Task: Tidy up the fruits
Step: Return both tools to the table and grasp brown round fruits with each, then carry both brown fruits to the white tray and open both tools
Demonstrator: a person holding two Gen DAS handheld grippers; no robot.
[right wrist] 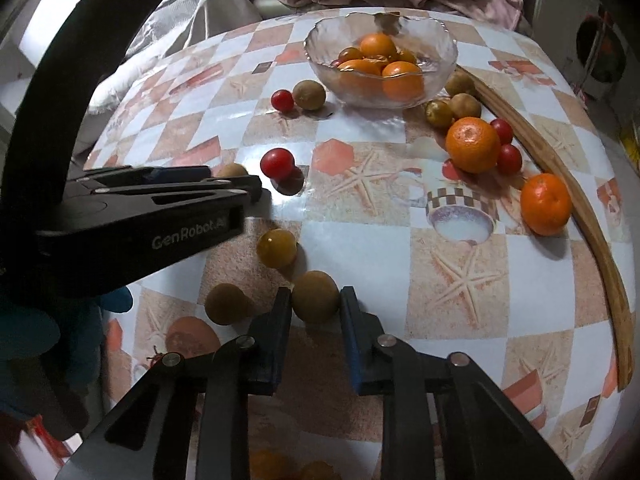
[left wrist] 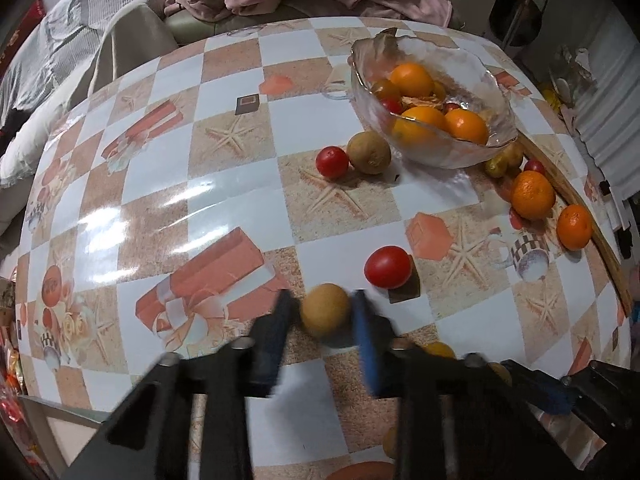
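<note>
Near the glass bowl [right wrist: 380, 44], on the desk [right wrist: 360, 184], each tool, left [left wrist: 325, 312] and right [right wrist: 315, 298], grips a small brown fruit, presumably to drop it in with the oranges [right wrist: 402, 78].

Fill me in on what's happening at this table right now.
A person is sorting fruit with a handheld gripper in each hand. The left gripper is shut on a small tan fruit, and the right gripper is shut on another brown fruit, both low at the checked tablecloth. The glass bowl already holds oranges and small fruit. Two loose oranges, cherry tomatoes and other small fruit lie scattered outside it.
</note>
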